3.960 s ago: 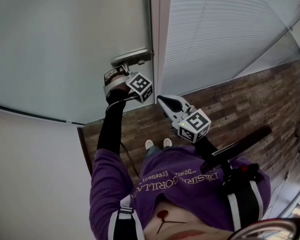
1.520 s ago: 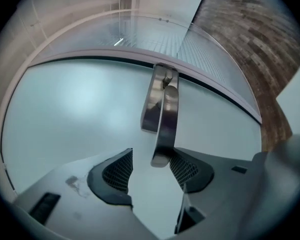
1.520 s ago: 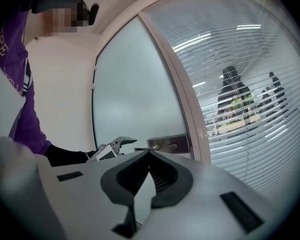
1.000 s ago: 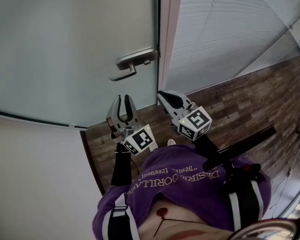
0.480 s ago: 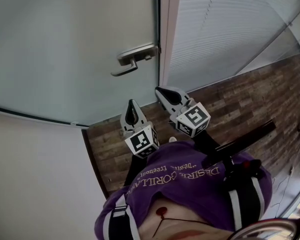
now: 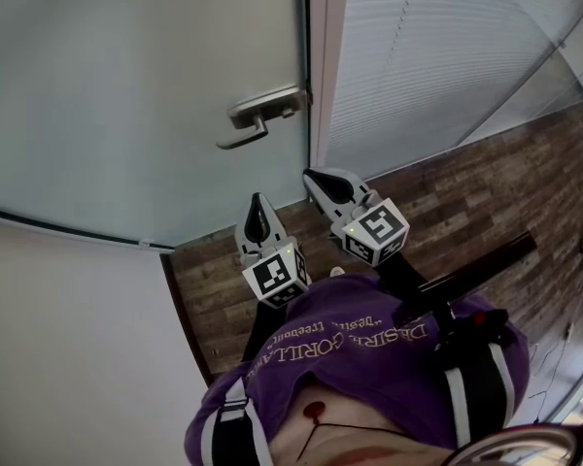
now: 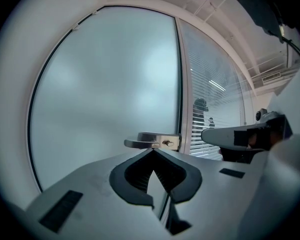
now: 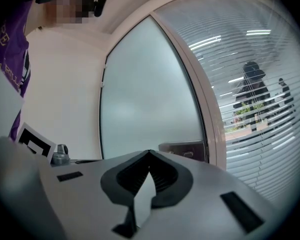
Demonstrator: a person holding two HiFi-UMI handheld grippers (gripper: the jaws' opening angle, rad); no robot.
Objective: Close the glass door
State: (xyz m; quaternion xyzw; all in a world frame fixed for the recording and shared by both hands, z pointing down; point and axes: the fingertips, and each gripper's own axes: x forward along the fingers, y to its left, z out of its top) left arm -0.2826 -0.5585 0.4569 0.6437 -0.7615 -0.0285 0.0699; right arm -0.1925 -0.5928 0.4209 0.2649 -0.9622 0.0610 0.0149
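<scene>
The glass door [image 6: 126,76] was seen flush against its frame [image 6: 324,76], so the closing was judged done. The left tongs [image 6: 258,202] and right tongs [image 6: 316,177] were clenched empty, clear of the handle [image 6: 262,110].

The glass door [image 6: 126,85] is big, flat and milky grey so you cannot see through it, it stands straight up with its right edge tight against the white frame [image 6: 323,66], and its 1 silver handle [image 6: 262,115] sticks out level near that edge.
</scene>
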